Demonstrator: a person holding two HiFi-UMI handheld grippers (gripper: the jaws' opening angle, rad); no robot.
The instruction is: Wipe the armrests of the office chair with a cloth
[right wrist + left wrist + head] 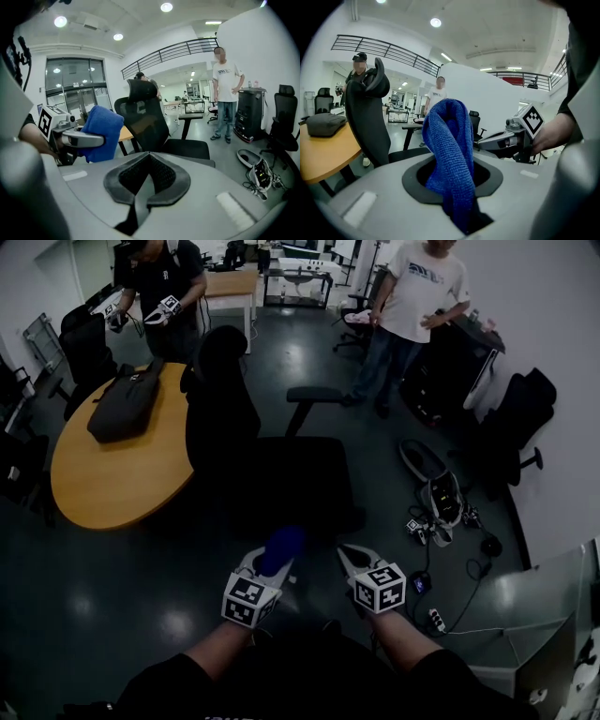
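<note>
Office chair's nearer armrest indistinct in the dark; cloth's lower end hidden between the left jaws.

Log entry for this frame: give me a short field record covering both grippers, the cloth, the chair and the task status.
left gripper: shut on blue cloth, which bunches up out of it
right gripper: shut, nothing in it
office chair: ahead of both grippers, untouched
armrest: one in plain view, no cloth on it
surroundings: black bag on round wooden table, left of the chair
task status: wiping not yet begun
</note>
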